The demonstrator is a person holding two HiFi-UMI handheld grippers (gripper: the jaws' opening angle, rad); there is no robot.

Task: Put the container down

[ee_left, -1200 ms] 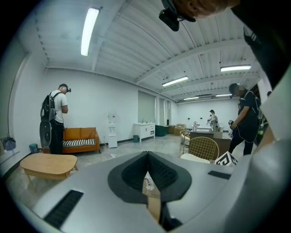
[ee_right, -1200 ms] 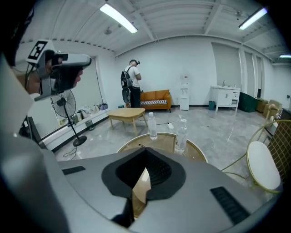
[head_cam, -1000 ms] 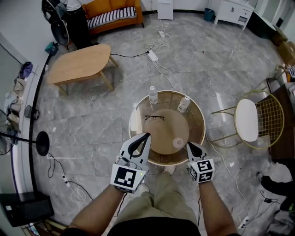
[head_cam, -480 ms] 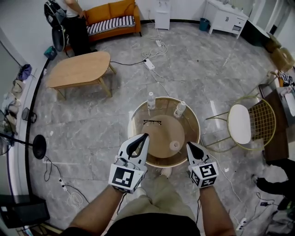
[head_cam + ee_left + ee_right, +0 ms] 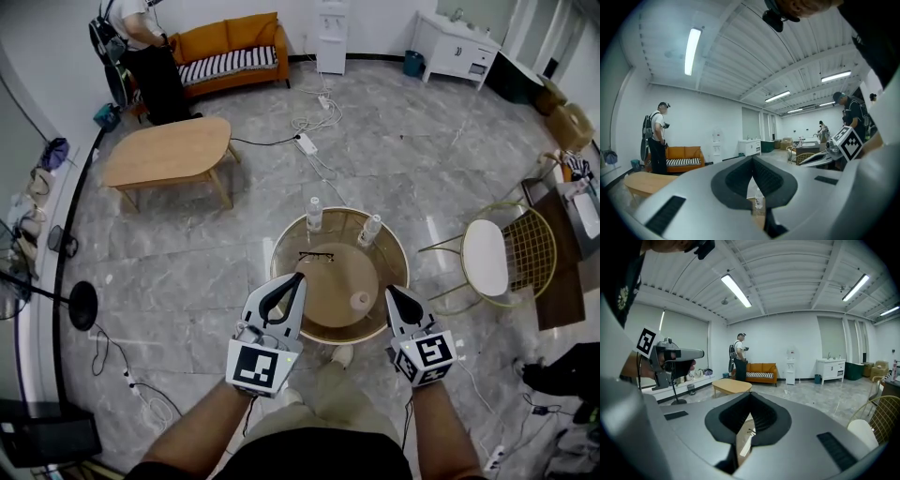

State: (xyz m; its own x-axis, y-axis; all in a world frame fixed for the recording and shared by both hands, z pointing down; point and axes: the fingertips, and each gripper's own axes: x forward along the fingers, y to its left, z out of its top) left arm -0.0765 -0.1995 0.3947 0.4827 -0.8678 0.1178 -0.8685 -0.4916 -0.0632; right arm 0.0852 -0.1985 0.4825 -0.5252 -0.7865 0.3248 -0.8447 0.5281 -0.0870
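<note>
A small pale round container (image 5: 360, 300) stands on the wooden disc of a round glass table (image 5: 281, 246), near its front right. Farther back on the table are two clear bottles (image 5: 314, 215) (image 5: 371, 229) and a pair of glasses (image 5: 316, 257). My left gripper (image 5: 299, 277) hangs over the table's near left edge, shut and empty. My right gripper (image 5: 390, 291) is just right of the container, apart from it, shut with nothing held. In the left gripper view the closed jaws (image 5: 752, 161) frame a bottle (image 5: 758, 201). The right gripper view shows closed jaws (image 5: 750, 397) above the glasses (image 5: 750, 431).
A gold wire chair with a white seat (image 5: 487, 258) stands right of the table. A wooden coffee table (image 5: 169, 150) and an orange sofa (image 5: 230, 52) lie farther back, with a person (image 5: 141, 37) beside the sofa. Cables run over the marble floor; a stand's round base (image 5: 82, 305) is at the left.
The head view has shifted slightly, so the table sits a little lower and to the right. Both grippers stay shut at the near edge, and the container has not moved.
</note>
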